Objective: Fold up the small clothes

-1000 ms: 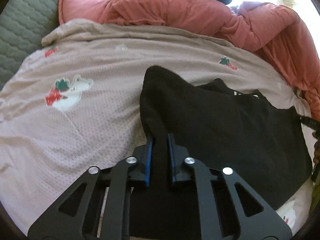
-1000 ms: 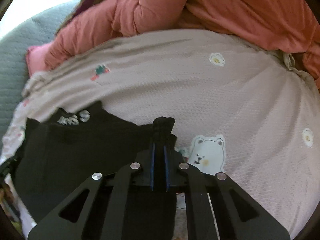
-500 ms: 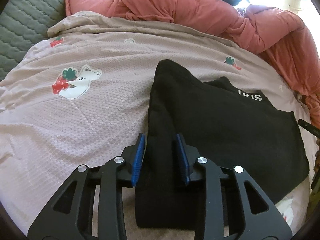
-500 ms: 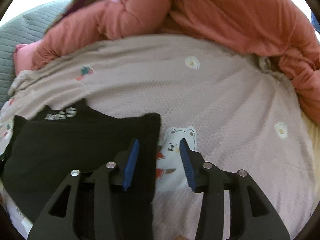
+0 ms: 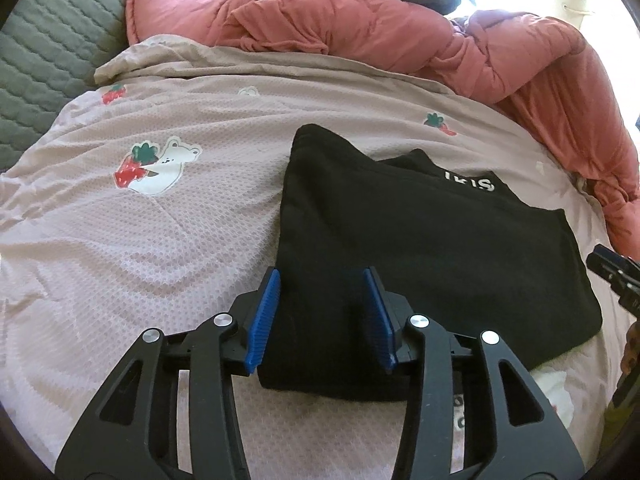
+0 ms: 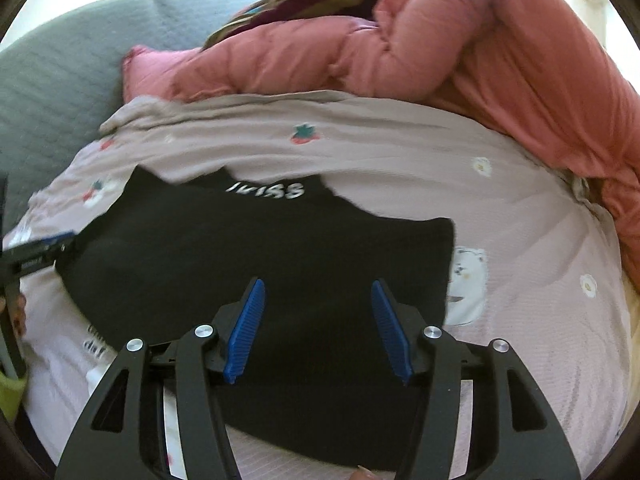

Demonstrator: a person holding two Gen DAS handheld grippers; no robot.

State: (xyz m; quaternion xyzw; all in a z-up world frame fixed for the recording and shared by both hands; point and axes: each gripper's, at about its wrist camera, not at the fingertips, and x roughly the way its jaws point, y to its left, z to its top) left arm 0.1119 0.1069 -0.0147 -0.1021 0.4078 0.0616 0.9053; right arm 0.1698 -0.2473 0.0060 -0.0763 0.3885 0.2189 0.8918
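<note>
A small black garment (image 5: 432, 240) with white lettering lies folded flat on the pink printed bedsheet (image 5: 140, 232). My left gripper (image 5: 320, 284) is open, its blue pads straddling the garment's left near edge, holding nothing. In the right wrist view the same garment (image 6: 260, 248) spreads below my right gripper (image 6: 318, 292), which is open wide and empty above the garment's near part. The tip of the right gripper shows at the right edge of the left wrist view (image 5: 612, 268). The left gripper shows at the left edge of the right wrist view (image 6: 36, 252).
A bunched salmon-pink duvet (image 5: 400, 40) lies along the far and right sides of the bed. A grey quilted cover (image 5: 40, 40) is at the far left. A striped multicoloured cloth (image 6: 312, 0) lies behind the duvet.
Both grippers were shut on folds of the black garment a second ago. They have opened and let it go; it now lies flat. The right gripper has shifted left over the garment.
</note>
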